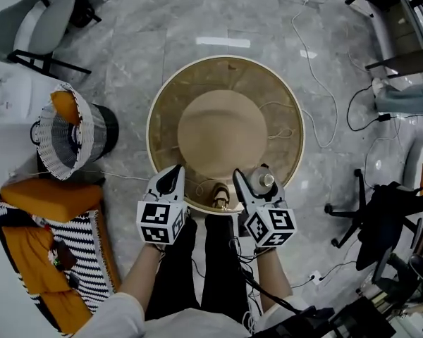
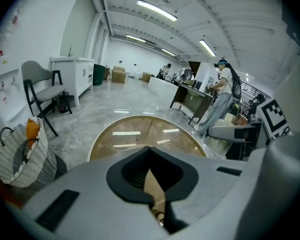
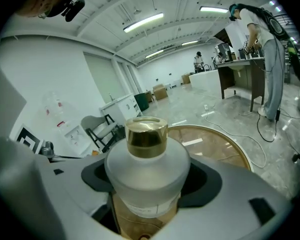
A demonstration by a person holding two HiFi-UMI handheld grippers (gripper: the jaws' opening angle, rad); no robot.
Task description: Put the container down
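Note:
The container (image 1: 266,181) is a frosted glass bottle with a gold cap (image 3: 146,132). It stands upright between the jaws of my right gripper (image 1: 254,179), which is shut on it over the near edge of the round glass-topped table (image 1: 166,97). In the right gripper view the bottle (image 3: 146,176) fills the gap between the jaws of that gripper (image 3: 147,196). My left gripper (image 1: 175,173) hovers at the table's near left edge, a little apart from the bottle. Its jaws meet with nothing between them in the left gripper view (image 2: 150,153).
A small brass-coloured object (image 1: 221,195) sits at the table's near rim between the grippers. A wire basket (image 1: 62,136) and orange cushions (image 1: 49,197) lie on the left. A grey chair (image 1: 44,18) is far left, an office chair (image 1: 381,220) right, and cables (image 1: 326,69) cross the floor.

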